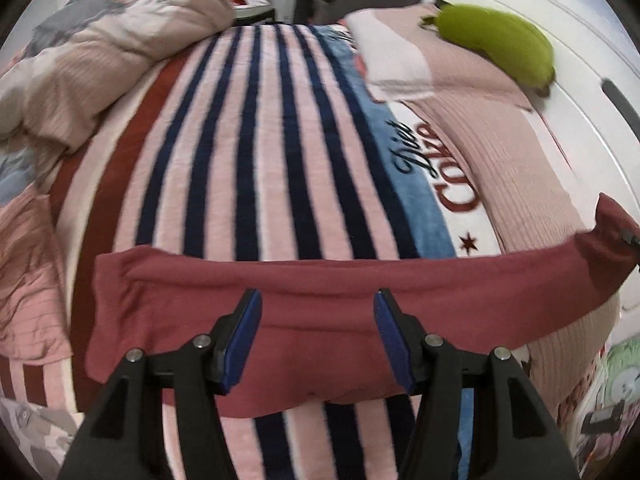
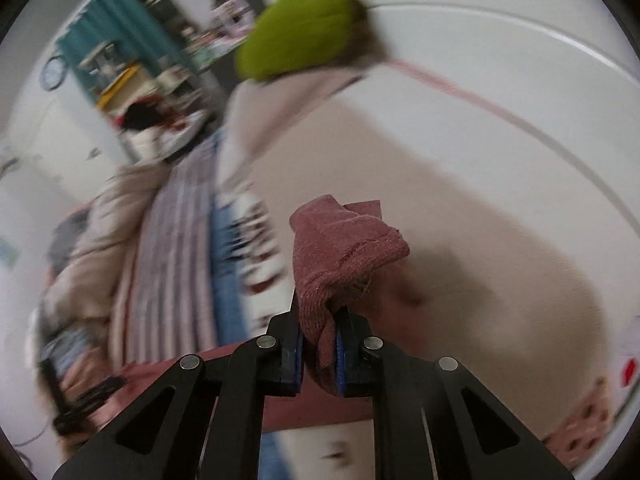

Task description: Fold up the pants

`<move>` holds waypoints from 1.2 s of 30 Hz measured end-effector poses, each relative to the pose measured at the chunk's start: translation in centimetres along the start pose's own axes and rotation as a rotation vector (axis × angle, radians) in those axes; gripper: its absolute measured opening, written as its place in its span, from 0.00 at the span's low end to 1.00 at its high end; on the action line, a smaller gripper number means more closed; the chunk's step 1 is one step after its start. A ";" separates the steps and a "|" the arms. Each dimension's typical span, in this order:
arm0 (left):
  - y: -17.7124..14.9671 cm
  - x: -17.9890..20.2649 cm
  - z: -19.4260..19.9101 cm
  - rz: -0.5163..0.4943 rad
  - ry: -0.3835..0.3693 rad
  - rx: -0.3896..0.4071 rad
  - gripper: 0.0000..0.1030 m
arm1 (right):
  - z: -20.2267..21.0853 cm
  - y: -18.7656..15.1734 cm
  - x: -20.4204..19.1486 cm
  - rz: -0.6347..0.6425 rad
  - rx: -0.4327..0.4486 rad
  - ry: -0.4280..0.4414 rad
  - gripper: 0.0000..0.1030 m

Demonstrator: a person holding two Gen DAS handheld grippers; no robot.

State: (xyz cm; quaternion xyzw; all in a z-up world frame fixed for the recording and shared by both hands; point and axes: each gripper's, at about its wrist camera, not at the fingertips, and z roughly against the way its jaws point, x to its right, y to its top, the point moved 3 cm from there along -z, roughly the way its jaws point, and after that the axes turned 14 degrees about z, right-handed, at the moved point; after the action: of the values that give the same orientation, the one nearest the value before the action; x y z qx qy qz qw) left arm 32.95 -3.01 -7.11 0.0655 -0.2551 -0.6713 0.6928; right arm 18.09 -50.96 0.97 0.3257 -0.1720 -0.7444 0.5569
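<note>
Dark red pants (image 1: 320, 312) lie folded lengthwise across the striped blanket (image 1: 256, 152) on the bed. My left gripper (image 1: 318, 308) is open and hovers just above the pants near their left end, holding nothing. The right end of the pants rises off the bed at the right edge of the left wrist view (image 1: 608, 232). My right gripper (image 2: 320, 328) is shut on that end of the pants (image 2: 344, 248), which bunches above the fingers and is held above the bed.
A crumpled beige duvet (image 1: 108, 60) is piled at the back left. A pink pillow (image 1: 420, 56) with a green banana plush (image 1: 500, 44) lies at the back right by the white wall. A pink ribbed cover (image 1: 512, 168) runs along the bed's right side.
</note>
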 end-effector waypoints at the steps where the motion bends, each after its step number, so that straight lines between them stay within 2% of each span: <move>1: 0.2 -0.6 0.4 0.014 -0.005 0.005 0.52 | -0.9 0.1 -1.7 0.005 -0.010 0.041 0.06; 4: 0.7 -2.1 1.2 0.042 -0.009 0.014 0.53 | -4.4 -0.3 -7.1 -0.001 -0.054 0.186 0.06; 8: 1.2 -2.9 0.9 0.040 0.000 0.007 0.53 | -10.9 -2.6 -13.8 0.021 -0.147 0.294 0.06; 13: 2.2 -3.7 0.0 0.070 0.020 0.016 0.53 | -16.7 -7.7 -19.9 0.146 -0.258 0.296 0.06; 16: 2.4 -4.0 -0.6 0.084 0.030 0.012 0.54 | -18.0 -9.2 -20.9 0.200 -0.285 0.258 0.06; 22: 2.4 -3.9 -2.1 0.086 0.033 -0.011 0.54 | -19.6 -10.5 -21.6 0.253 -0.312 0.282 0.08; 24: 2.2 -3.8 -2.6 0.083 0.036 -0.019 0.54 | -20.5 -11.7 -22.3 0.265 -0.335 0.307 0.12; 26: 1.9 -3.6 -3.0 0.077 0.035 -0.028 0.54 | -21.2 -13.0 -22.7 0.282 -0.355 0.318 0.24; 27: 1.7 -3.6 -3.2 0.076 0.033 -0.034 0.55 | -21.6 -13.7 -22.9 0.289 -0.373 0.329 0.34; 31: 0.8 -3.1 -3.8 0.060 -0.012 -0.081 0.59 | -21.1 -15.4 -23.6 0.310 -0.439 0.425 0.35; 34: 0.0 -2.4 -4.6 0.049 -0.070 -0.143 0.59 | -18.9 -14.6 -23.8 0.345 -0.417 0.491 0.37; 36: -0.8 -1.7 -5.3 0.034 -0.084 -0.176 0.59 | -17.4 -13.5 -23.0 0.362 -0.378 0.472 0.41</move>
State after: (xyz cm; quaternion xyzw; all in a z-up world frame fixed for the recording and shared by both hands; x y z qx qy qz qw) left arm 34.65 -2.76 -12.44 -0.0283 -0.2249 -0.6815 0.6958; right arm 24.02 -23.08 -13.34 0.3442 0.0477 -0.5564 0.7548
